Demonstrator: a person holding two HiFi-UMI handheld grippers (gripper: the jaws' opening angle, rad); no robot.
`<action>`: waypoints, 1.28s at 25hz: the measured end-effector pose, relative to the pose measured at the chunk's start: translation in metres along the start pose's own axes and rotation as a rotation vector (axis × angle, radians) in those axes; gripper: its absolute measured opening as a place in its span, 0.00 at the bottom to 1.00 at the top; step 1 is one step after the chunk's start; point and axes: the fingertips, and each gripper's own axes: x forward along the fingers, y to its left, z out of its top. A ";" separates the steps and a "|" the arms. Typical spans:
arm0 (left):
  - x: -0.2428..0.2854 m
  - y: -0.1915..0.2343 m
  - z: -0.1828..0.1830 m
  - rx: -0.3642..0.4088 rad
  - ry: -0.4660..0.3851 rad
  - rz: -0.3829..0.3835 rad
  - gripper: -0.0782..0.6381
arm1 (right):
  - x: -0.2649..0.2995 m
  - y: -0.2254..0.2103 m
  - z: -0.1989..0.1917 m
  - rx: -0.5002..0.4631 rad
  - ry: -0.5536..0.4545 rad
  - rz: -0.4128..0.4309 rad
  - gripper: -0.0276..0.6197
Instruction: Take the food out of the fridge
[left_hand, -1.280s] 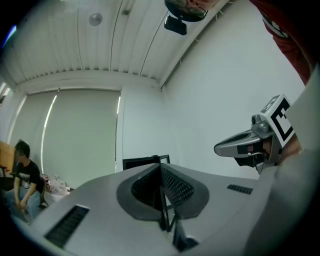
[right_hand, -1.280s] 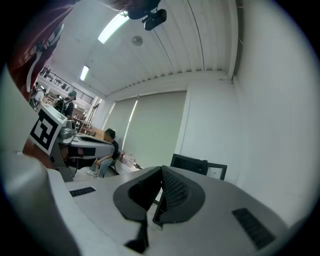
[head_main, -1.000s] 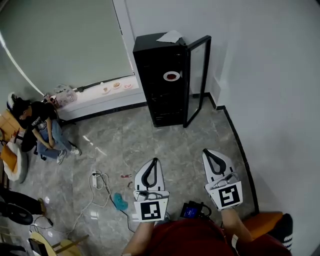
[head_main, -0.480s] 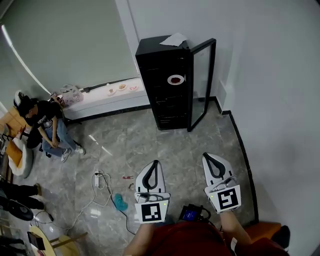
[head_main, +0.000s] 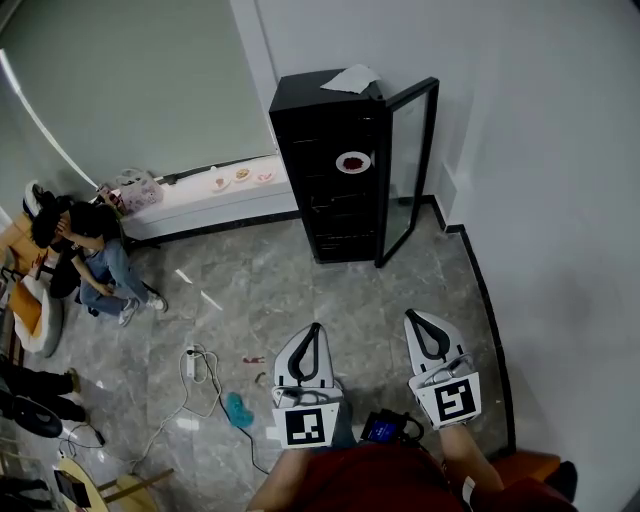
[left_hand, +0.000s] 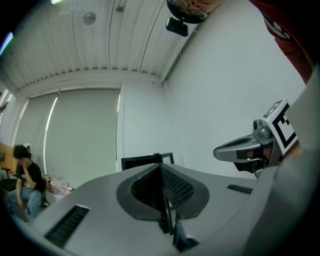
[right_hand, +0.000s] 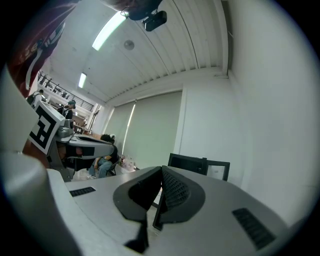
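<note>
Food, one plate (head_main: 352, 162): reddish contents, on an upper shelf of the black fridge (head_main: 318, 195), at the right side of the opening.
Fridge door (head_main: 410, 165): glass, swung wide, hinged on the right.
Sheet of paper (head_main: 350, 78): lying on the fridge top.
Left gripper (head_main: 311, 335): jaws pressed together, nothing between them, pointing toward the fridge.
Right gripper (head_main: 420, 325): jaws likewise together and empty, parallel to the left.
Position: plate lies straight ahead of and well apart from both grippers, across bare stone floor (head_main: 300, 290), on a line running between them. Neither gripper is clearly nearer. The left has the clearer line, since the door stands ahead of the right.
Judged status: approach stage; both grippers must open before any grasp.
</note>
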 end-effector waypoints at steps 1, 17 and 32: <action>0.007 0.004 -0.002 -0.005 -0.002 -0.004 0.13 | 0.007 -0.001 -0.002 -0.005 0.002 -0.002 0.08; 0.141 0.101 -0.016 -0.047 -0.025 -0.072 0.13 | 0.170 -0.020 -0.021 -0.030 0.076 -0.039 0.08; 0.222 0.177 -0.039 -0.067 -0.014 -0.105 0.13 | 0.262 -0.033 -0.042 -0.057 0.143 -0.106 0.08</action>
